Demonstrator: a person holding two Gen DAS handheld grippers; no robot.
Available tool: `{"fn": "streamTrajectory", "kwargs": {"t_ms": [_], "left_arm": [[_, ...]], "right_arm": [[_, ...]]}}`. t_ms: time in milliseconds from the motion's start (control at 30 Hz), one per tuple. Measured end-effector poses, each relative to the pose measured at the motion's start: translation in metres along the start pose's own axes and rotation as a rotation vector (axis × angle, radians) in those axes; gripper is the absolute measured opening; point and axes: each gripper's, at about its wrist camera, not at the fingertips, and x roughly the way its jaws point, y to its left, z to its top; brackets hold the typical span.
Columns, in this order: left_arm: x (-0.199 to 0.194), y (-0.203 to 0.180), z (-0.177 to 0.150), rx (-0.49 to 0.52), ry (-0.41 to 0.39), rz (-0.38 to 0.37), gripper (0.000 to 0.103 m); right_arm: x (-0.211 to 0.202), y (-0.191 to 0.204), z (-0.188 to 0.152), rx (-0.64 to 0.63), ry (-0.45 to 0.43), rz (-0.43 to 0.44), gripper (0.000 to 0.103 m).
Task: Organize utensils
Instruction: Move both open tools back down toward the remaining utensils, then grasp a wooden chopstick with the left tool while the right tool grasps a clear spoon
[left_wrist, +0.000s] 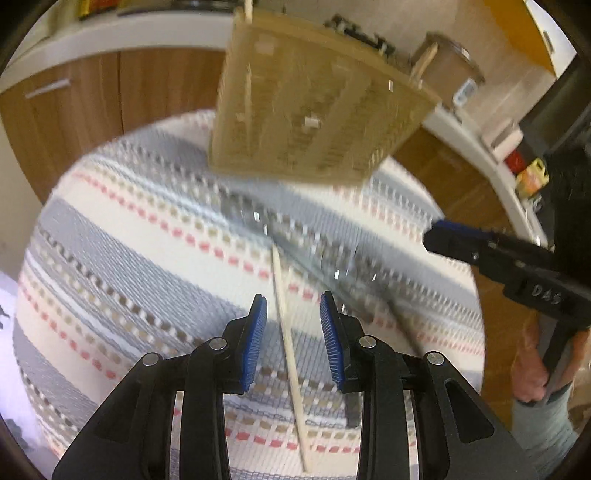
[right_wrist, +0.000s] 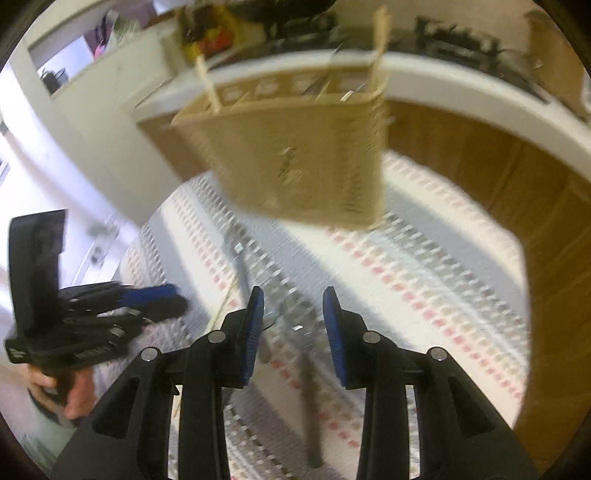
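A tan slatted utensil holder stands at the far side of a striped woven mat, with wooden sticks and metal handles poking out of it. A wooden chopstick lies on the mat between the fingers of my open left gripper. Blurred metal utensils lie just beyond it. In the right wrist view my right gripper is open over metal utensils on the mat, with the holder ahead. The right gripper also shows in the left wrist view, and the left gripper shows in the right wrist view.
Wooden cabinets under a white counter curve around the back. Jars and small items stand on the counter at right. Both views are motion-blurred.
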Motion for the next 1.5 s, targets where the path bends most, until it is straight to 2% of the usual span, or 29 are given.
{"fn": "streamTrajectory", "kwargs": {"t_ms": [200, 400, 433, 533, 733, 833, 967, 1167, 1267, 1333, 1500], "left_arm": [[0.025, -0.004, -0.007, 0.023, 0.054, 0.057, 0.028], [0.04, -0.014, 0.003, 0.054, 0.056, 0.118, 0.027], [0.042, -0.015, 0.005, 0.061, 0.054, 0.134, 0.025], [0.047, -0.017, 0.008, 0.08, 0.049, 0.197, 0.005], [0.029, 0.007, 0.0, -0.01, 0.014, 0.118, 0.004], [0.018, 0.018, -0.007, -0.041, -0.02, 0.157, 0.004], [0.001, 0.04, -0.008, -0.107, -0.046, 0.143, 0.004], [-0.013, 0.059, -0.005, -0.13, -0.048, 0.128, 0.004], [-0.013, 0.063, -0.002, -0.133, -0.047, 0.119, 0.004], [-0.013, 0.064, -0.002, -0.132, -0.05, 0.116, 0.004], [-0.001, 0.05, 0.004, -0.123, -0.07, 0.122, 0.004]], "right_arm": [[0.017, 0.012, 0.014, -0.016, 0.045, 0.039, 0.03], [0.031, 0.007, 0.022, -0.009, 0.1, 0.02, 0.03], [0.035, 0.004, 0.022, 0.0, 0.122, 0.037, 0.03], [0.043, 0.001, 0.028, 0.02, 0.145, 0.086, 0.03], [0.065, 0.022, 0.045, -0.046, 0.17, 0.087, 0.03], [0.086, 0.037, 0.048, -0.085, 0.208, 0.075, 0.03], [0.11, 0.053, 0.053, -0.136, 0.228, -0.005, 0.03], [0.123, 0.063, 0.059, -0.169, 0.244, -0.036, 0.03], [0.126, 0.073, 0.056, -0.223, 0.232, -0.098, 0.022], [0.127, 0.076, 0.052, -0.241, 0.222, -0.118, 0.011], [0.121, 0.07, 0.045, -0.206, 0.18, -0.102, 0.01]]}}
